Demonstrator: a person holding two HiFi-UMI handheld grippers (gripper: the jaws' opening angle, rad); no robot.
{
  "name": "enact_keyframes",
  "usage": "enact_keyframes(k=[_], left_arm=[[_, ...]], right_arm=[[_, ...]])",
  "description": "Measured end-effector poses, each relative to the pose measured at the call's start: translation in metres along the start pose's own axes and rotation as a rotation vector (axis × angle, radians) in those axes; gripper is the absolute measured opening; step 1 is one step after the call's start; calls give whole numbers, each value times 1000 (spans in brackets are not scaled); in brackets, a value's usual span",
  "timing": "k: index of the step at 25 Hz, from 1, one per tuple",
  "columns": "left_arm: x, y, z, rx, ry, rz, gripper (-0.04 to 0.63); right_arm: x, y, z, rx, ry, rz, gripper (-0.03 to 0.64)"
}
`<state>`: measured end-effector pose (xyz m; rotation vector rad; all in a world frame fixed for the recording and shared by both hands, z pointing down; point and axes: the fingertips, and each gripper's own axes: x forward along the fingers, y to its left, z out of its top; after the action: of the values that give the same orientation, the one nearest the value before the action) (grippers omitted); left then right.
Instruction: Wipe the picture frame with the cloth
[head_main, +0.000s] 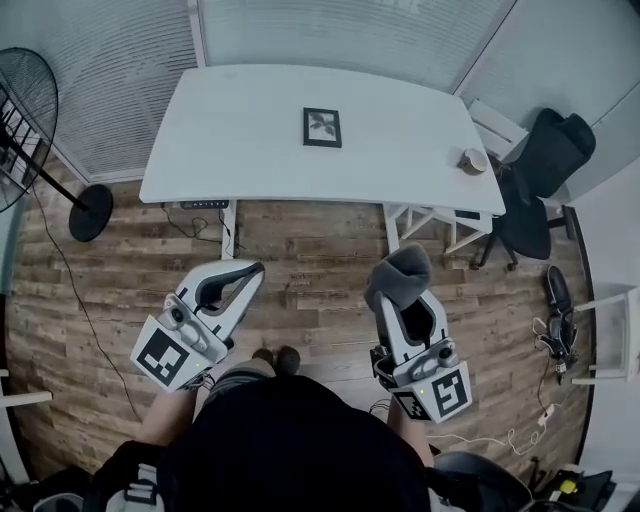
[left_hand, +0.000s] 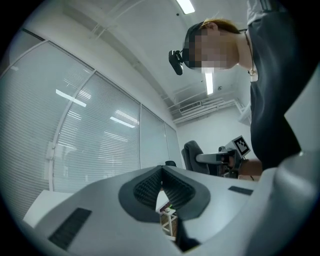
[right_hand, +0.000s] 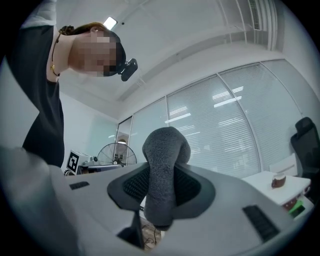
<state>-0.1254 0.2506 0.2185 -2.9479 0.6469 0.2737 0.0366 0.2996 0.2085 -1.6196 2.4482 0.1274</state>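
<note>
A small black picture frame (head_main: 322, 127) lies flat near the middle of the white table (head_main: 230, 140). My right gripper (head_main: 402, 280) is shut on a grey cloth (head_main: 397, 273), which bulges out past the jaws; the right gripper view shows the cloth (right_hand: 163, 170) pinched between the black pads. My left gripper (head_main: 255, 268) is shut with nothing in it, its pads (left_hand: 150, 187) meeting in the left gripper view. Both grippers hover over the wooden floor, well short of the table's near edge.
A small cup (head_main: 474, 160) stands at the table's right end. A black office chair (head_main: 540, 175) sits to the right of the table, a standing fan (head_main: 30, 130) to the left. Cables and a power strip (head_main: 545, 400) lie on the floor at right.
</note>
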Motion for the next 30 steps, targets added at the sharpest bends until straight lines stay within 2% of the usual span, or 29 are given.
enact_keyframes(k=[4, 11, 20, 30], left_arm=[[2, 13, -4, 6, 13, 29, 9], [14, 11, 0, 11, 2, 19, 9], [16, 14, -2, 21, 9, 66, 9], [18, 8, -6, 28, 17, 36, 9]], right_arm=[[5, -5, -1, 15, 2, -5, 121], [5, -14, -1, 5, 9, -5, 121], [5, -12, 4, 1, -20, 45, 120], [7, -25, 0, -6, -19, 30, 121]])
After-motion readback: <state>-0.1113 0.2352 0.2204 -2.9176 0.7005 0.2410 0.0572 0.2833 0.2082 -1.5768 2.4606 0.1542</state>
